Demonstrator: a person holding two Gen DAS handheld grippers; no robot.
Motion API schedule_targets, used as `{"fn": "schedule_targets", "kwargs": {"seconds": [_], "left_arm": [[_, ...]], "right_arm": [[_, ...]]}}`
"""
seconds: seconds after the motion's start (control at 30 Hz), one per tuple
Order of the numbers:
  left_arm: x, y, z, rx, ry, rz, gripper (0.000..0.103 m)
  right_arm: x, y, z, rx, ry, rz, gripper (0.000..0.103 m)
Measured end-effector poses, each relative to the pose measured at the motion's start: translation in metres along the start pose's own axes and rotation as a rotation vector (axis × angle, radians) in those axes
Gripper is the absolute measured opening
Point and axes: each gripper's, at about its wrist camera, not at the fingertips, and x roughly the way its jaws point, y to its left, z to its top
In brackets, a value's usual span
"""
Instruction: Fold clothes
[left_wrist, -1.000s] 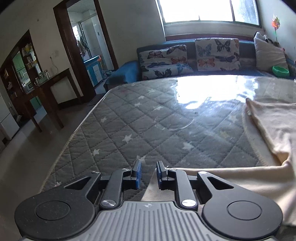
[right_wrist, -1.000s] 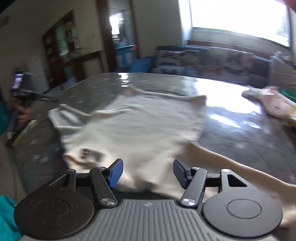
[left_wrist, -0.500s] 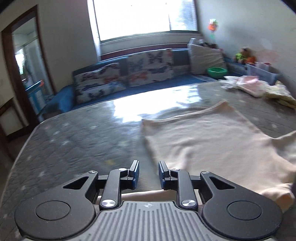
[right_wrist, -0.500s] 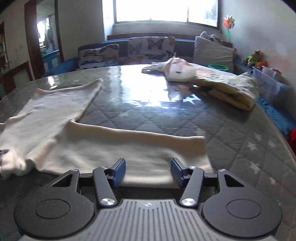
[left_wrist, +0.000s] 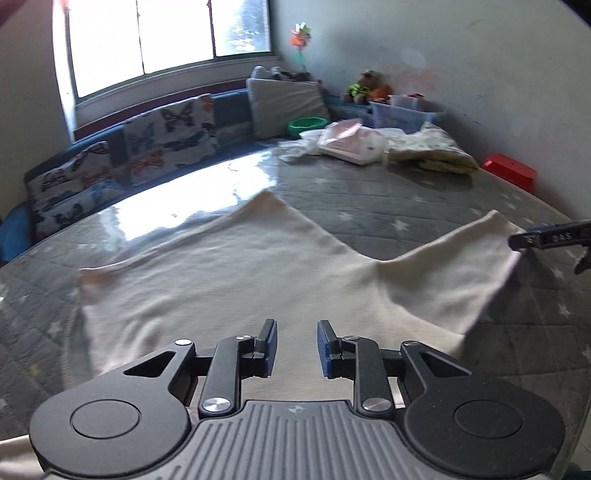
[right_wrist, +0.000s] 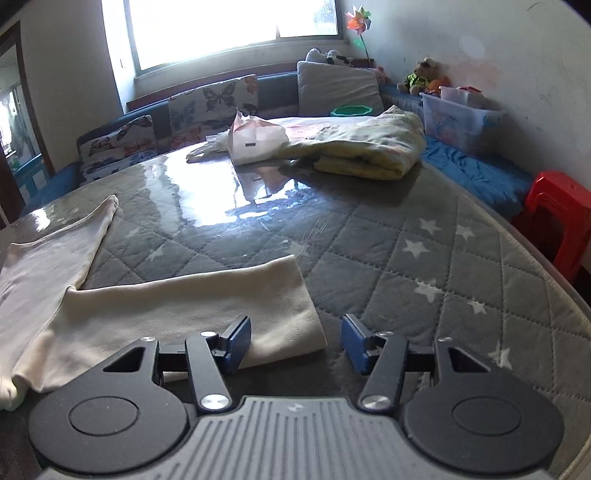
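Now both tools (left_wrist: 295, 347) (right_wrist: 295, 345) parted over newly spread cream shirt (left_wrist: 236, 280).

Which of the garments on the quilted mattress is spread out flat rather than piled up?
The cream long-sleeved shirt, lying open nearest the right gripper. The yellowish folded blanket and the pink-and-white bundle sit heaped at the far end.
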Motion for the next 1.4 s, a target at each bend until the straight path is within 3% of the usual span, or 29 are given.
{"fn": "schedule_targets", "kwargs": {"seconds": [0.23, 0.37, 0.47, 0.7, 0.87, 1.0, 1.13, 1.27, 1.4], "left_arm": [[0.011, -0.032, -0.002, 0.034, 0.012, -0.079, 0.026], [0.013, -0.042, -0.005, 0.058, 0.019, -0.100, 0.026], [0.013, -0.046, -0.007, 0.067, 0.018, -0.108, 0.032], [0.014, -0.056, -0.007, 0.091, 0.003, -0.142, 0.033], [0.019, -0.063, -0.012, 0.106, -0.013, -0.155, 0.033], [0.005, -0.051, -0.010, 0.048, -0.049, -0.167, 0.039], [-0.026, -0.018, -0.016, -0.024, -0.112, -0.112, 0.046], [-0.056, 0.023, -0.031, -0.119, -0.136, -0.010, 0.048], [-0.081, 0.059, -0.055, -0.198, -0.129, 0.109, 0.048]], "right_arm": [[0.002, 0.001, 0.002, 0.062, -0.025, 0.038, 0.015], [0.003, -0.005, 0.003, 0.124, -0.041, 0.061, 0.012], [-0.003, -0.012, 0.009, 0.181, -0.075, 0.092, 0.011], [-0.025, -0.009, 0.037, 0.205, -0.137, 0.160, 0.010], [-0.044, 0.016, 0.061, 0.178, -0.186, 0.250, 0.010], [-0.059, 0.050, 0.079, 0.122, -0.220, 0.334, 0.010], [-0.069, 0.090, 0.092, 0.049, -0.241, 0.423, 0.010], [-0.071, 0.145, 0.095, -0.043, -0.227, 0.544, 0.010], [-0.049, 0.209, 0.074, -0.132, -0.136, 0.655, 0.010]]}}
